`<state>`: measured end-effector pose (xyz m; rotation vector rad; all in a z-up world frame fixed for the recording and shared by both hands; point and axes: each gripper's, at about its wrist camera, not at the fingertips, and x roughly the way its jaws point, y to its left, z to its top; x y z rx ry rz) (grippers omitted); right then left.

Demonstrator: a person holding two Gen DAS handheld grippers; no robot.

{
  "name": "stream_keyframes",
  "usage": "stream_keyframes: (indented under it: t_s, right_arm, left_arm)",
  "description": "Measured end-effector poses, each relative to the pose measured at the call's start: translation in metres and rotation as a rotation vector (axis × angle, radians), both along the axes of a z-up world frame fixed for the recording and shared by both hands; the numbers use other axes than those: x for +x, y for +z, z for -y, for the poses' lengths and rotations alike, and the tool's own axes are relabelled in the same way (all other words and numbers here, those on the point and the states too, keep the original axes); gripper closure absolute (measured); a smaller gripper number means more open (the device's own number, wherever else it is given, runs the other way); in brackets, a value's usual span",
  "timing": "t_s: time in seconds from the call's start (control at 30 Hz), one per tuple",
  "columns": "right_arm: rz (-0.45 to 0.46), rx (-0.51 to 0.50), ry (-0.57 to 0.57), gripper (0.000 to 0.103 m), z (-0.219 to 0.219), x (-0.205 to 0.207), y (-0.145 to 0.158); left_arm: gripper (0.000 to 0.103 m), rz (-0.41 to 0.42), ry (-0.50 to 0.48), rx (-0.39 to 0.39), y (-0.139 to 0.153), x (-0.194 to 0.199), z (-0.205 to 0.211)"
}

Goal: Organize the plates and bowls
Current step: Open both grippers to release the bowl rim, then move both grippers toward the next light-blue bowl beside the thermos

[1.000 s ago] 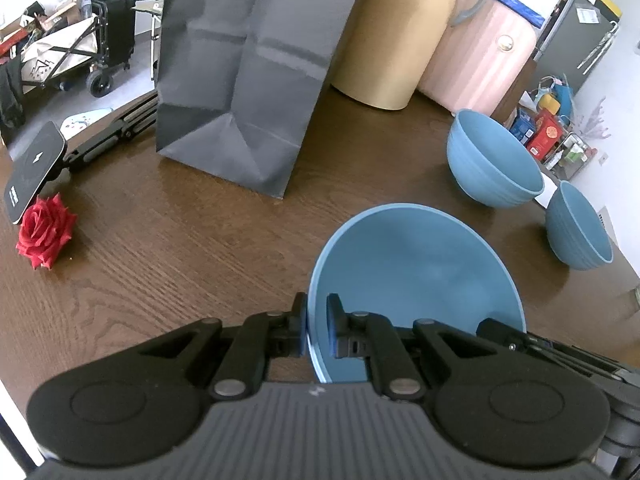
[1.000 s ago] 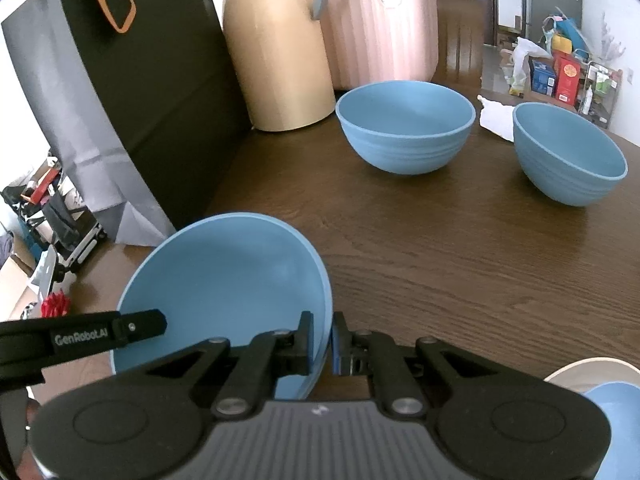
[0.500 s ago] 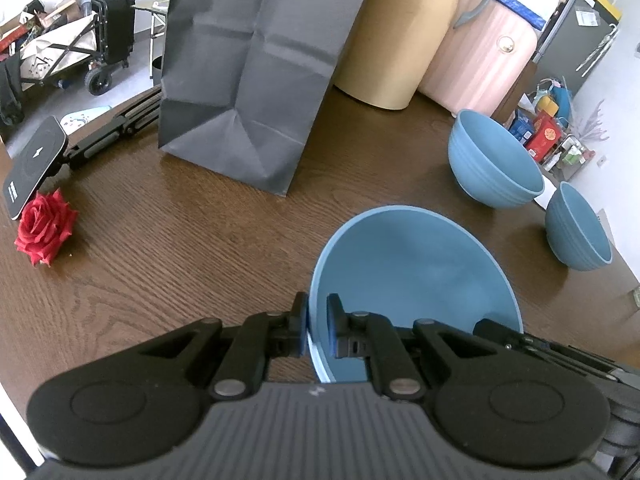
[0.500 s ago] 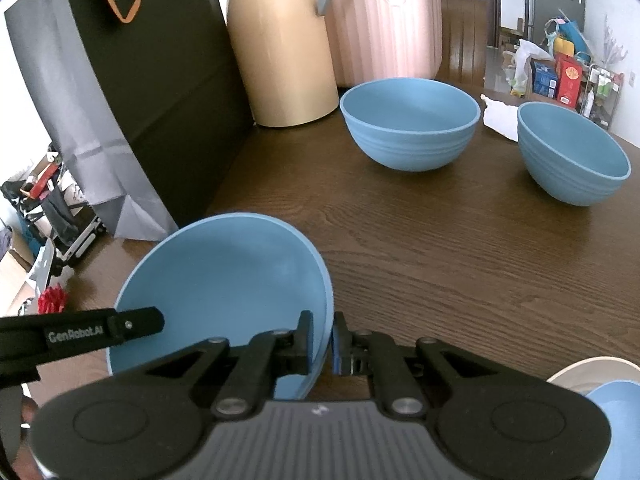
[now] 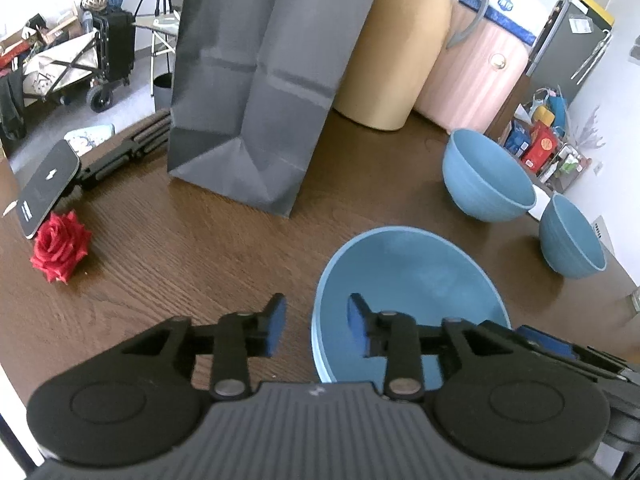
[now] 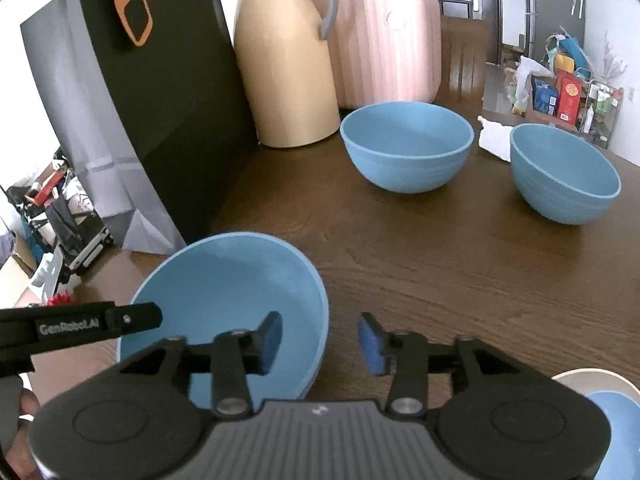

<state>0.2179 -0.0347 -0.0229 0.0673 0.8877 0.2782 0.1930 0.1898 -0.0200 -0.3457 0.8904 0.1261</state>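
A large blue bowl rests on the wooden table; it also shows in the right wrist view. My left gripper is open, its fingers straddling the bowl's left rim without touching. My right gripper is open, straddling the bowl's right rim. Two more blue bowls stand further back: a wide one and a smaller one.
A dark paper bag, a tan jug and a pink container stand at the back. A red rose and a black device lie left. A white plate with a blue dish sits at lower right.
Both grippers have opened and let go of the large blue bowl's rim. The bowl now sits on the table.
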Motion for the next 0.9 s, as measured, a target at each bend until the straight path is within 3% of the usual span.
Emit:
stream_keyframes:
  t_s: [0.07, 0.13, 0.2, 0.3, 0.43, 0.9]
  right_arm:
    - [0.01, 0.01, -0.007, 0.038, 0.005, -0.002, 0.003]
    - [0.019, 0.021, -0.015, 0.016, 0.009, -0.003, 0.007]
    - [0.033, 0.031, -0.023, 0.011, 0.015, -0.006, 0.011]
    - [0.041, 0.036, -0.044, 0.002, 0.024, -0.008, 0.015]
    - [0.052, 0.033, -0.06, 0.0, 0.035, -0.013, 0.022]
    - [0.075, 0.029, -0.09, 0.0, 0.065, -0.02, 0.038]
  left_arm:
    - [0.055, 0.013, -0.003, 0.005, 0.005, -0.003, 0.001]
    - [0.046, 0.029, 0.0, 0.017, 0.009, -0.006, 0.002]
    - [0.039, 0.045, -0.002, 0.031, 0.014, -0.008, 0.005]
    - [0.02, 0.066, 0.001, 0.043, 0.02, -0.012, 0.008]
    - [0.001, 0.095, 0.01, 0.051, 0.03, -0.017, 0.013]
    - [0.0, 0.131, -0.034, 0.079, 0.055, -0.02, 0.047]
